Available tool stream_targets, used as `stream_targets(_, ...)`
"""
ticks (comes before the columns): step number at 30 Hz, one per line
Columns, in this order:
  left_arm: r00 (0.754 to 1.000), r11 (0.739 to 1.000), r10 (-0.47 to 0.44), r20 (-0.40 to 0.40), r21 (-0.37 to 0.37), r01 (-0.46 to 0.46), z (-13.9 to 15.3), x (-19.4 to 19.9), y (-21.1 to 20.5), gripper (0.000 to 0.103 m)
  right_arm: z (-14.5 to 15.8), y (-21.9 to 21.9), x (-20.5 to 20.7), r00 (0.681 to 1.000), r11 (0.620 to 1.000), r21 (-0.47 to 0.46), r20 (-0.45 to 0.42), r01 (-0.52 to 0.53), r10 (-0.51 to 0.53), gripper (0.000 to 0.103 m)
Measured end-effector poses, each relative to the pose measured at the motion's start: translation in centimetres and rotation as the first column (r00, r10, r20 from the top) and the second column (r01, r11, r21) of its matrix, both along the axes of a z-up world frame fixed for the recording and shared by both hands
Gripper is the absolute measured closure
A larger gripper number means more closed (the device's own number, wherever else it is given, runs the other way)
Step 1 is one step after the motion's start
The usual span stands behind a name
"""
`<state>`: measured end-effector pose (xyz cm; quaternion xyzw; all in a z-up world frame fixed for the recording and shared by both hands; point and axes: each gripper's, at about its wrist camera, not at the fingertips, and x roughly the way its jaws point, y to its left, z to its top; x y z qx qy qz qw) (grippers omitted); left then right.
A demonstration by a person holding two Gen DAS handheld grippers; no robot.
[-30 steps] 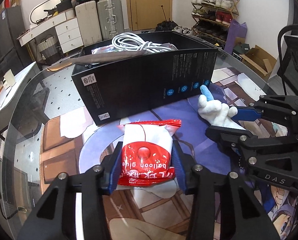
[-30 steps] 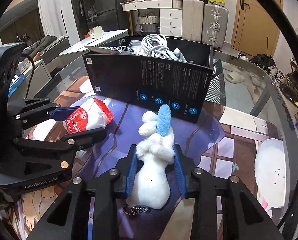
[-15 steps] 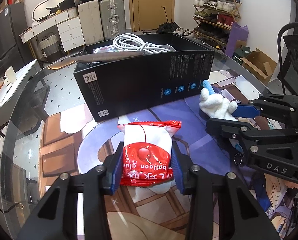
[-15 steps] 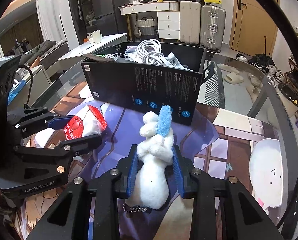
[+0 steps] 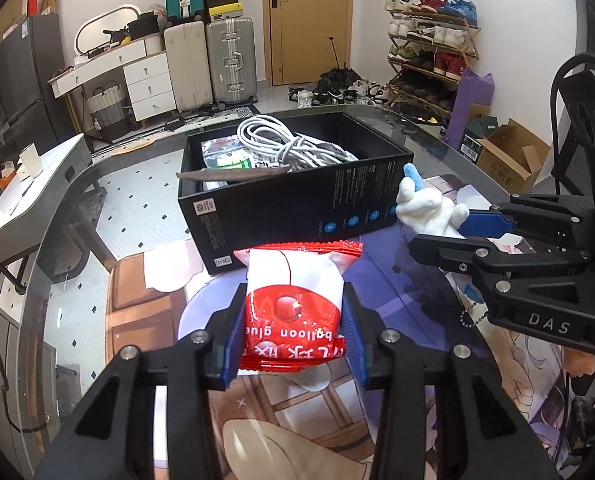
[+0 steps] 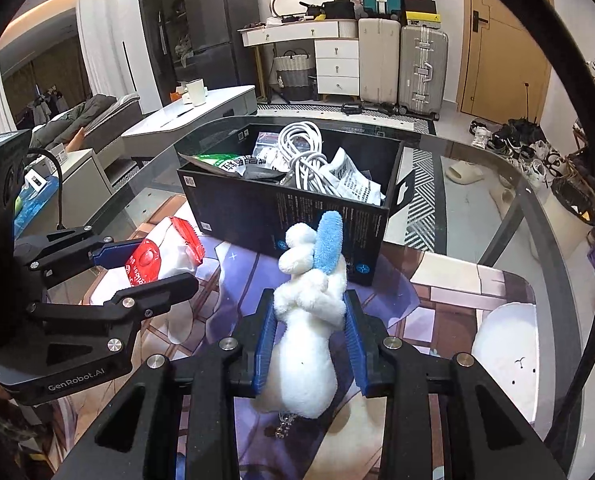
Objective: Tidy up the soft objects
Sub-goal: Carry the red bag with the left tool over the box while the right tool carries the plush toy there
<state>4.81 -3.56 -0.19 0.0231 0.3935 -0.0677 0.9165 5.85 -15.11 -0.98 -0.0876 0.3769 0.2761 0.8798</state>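
Observation:
My left gripper [image 5: 293,336] is shut on a red and white "balloon glue" packet [image 5: 295,304], held above the table just in front of the black box [image 5: 297,208]. My right gripper [image 6: 308,344] is shut on a white plush toy [image 6: 309,320] with a blue ear; a small bead chain hangs from its lower end. From the left wrist view the plush toy [image 5: 427,206] and the right gripper [image 5: 469,232] sit to the right, beside the box's corner. From the right wrist view the packet [image 6: 157,260] and the left gripper [image 6: 137,268] are at the left.
The open black box [image 6: 329,224] holds a coiled white cable [image 6: 301,156] and several packets. It stands on a glass table [image 6: 497,184] with a printed mat [image 6: 417,304]. Beyond are suitcases [image 5: 229,64], a shoe rack [image 5: 429,52] and a low white table [image 6: 193,112].
Both grippers have risen with their loads, so the inside of the black box shows more. The grips on the packet and the plush toy are unchanged.

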Motion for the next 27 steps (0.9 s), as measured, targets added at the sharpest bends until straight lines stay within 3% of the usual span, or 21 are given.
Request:
stream_targets(17,0.998,1.0,0.029,0.058,0.006,-0.03,3.3,1.3,1.6,0.062,4.2,1.5,1.4,0.997,0.999,-0.024,0.066,-0.048,0.049,0.071)
stream_targets(27,0.996,0.999,0.031,0.08,0.01,-0.032,4.9,3.4,2.4,0.062,5.2,2.7,3.6,0.995,0.998,-0.017,0.074,-0.068,0.069,0.071)
